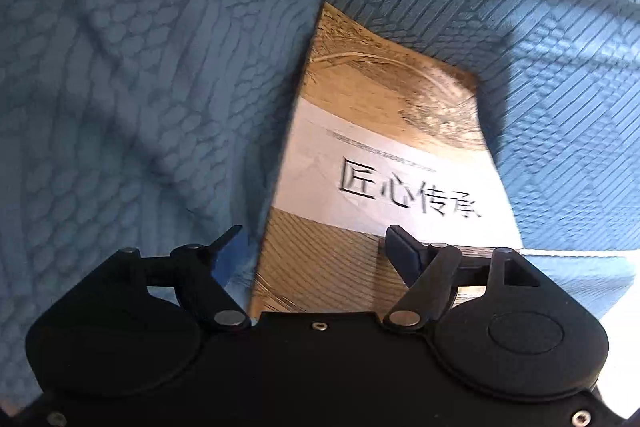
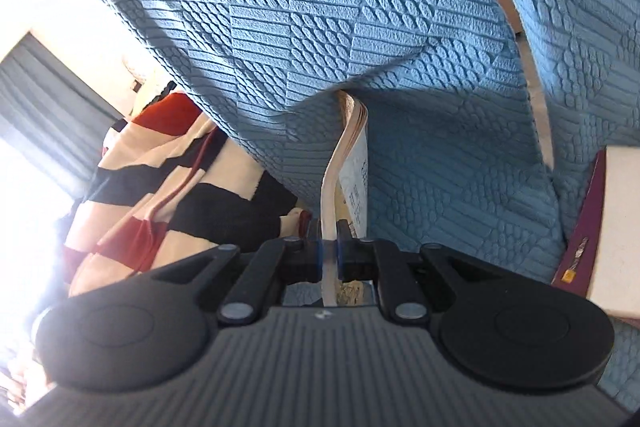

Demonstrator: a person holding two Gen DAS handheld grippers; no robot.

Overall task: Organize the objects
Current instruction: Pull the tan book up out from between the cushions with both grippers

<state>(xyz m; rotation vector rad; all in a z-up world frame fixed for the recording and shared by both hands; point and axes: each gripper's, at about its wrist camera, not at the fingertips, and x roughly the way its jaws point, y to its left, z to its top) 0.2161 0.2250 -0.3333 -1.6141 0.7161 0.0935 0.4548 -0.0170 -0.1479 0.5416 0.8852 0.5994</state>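
Blue cushions (image 2: 320, 27) flank the book (image 2: 330, 203) lengthwise away, right gripper (image 2: 329, 251) clamping, left gripper (image 1: 316, 247) agape.

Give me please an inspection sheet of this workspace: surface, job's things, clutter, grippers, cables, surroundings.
Surface: blue textured sofa cover, two cushions meeting at a gap.
Job's things: gold-and-white book tucked partly into that gap; its edge is clamped.
Clutter: striped red, black and cream cloth; maroon book at the right.
Grippers: right gripper shut on the book's edge; left gripper open over the cover, holding nothing.
Cables: nothing seen.
Surroundings: bright window glare and grey curtain.
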